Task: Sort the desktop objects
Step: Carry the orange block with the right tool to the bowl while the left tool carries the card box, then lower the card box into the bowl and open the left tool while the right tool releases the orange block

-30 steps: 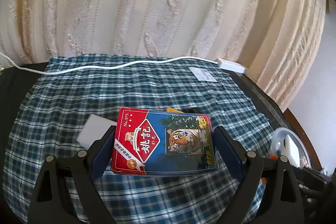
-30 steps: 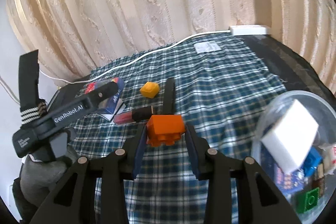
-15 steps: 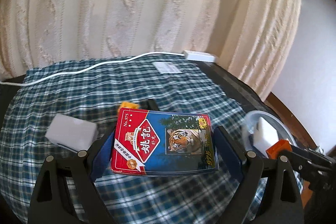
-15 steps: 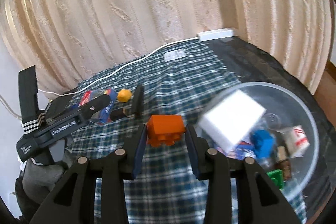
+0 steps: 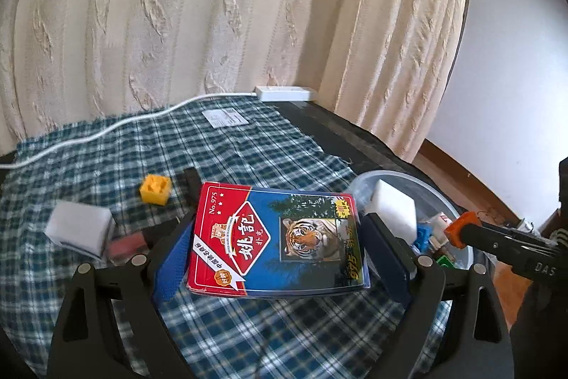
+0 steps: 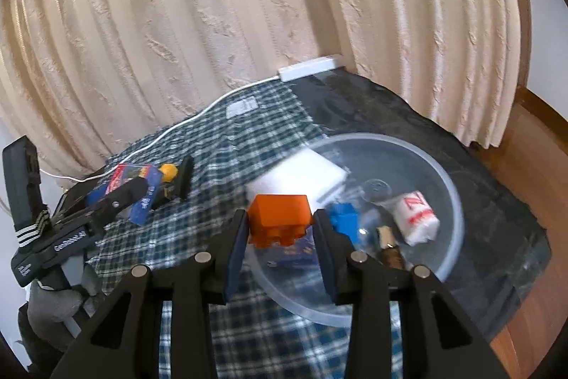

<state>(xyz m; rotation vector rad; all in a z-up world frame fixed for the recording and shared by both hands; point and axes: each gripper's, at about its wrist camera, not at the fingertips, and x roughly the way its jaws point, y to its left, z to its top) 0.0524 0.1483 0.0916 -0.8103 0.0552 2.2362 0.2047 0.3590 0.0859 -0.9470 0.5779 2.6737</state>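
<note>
Both loads have swung toward the clear plastic bowl (image 6: 443, 173): right tongs (image 6: 280, 229) grip the orange brick (image 6: 278, 219) over its near rim, ready to drop; left tongs (image 5: 277, 247) clamp the red-and-blue card pack (image 5: 277, 240), next.

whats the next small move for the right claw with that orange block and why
Probably carry the orange block a little further over the clear bowl, then open. The right claw grips it just above the bowl's near rim, and the bowl already holds sorted pieces like the blue block.
</note>
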